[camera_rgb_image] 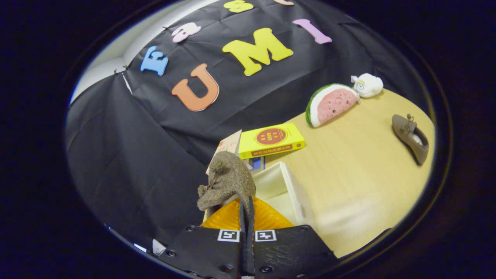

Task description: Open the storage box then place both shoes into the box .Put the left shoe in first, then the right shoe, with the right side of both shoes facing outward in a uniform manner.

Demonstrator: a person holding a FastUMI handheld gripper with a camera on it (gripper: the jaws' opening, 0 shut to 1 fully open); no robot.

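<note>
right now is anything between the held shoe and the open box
Nothing visible blocks it. The jaws are shut on the brown shoe, which hangs just over the open white storage box. The yellow book lies beyond the box; the other shoe is far across the table.

You have a pale wooden tabletop (348, 170) ahead of you. A white open box (285, 190) stands on it just beyond your claw (247, 224), which is clamped on a brown shoe (226, 182) held above the box. Past the box a yellow book (271, 140) lies flat. Further back lie a watermelon-slice plush (331, 104) and, just beside it, a small white plush (368, 85). The second brown shoe (410, 137) lies well apart from the box.
</note>
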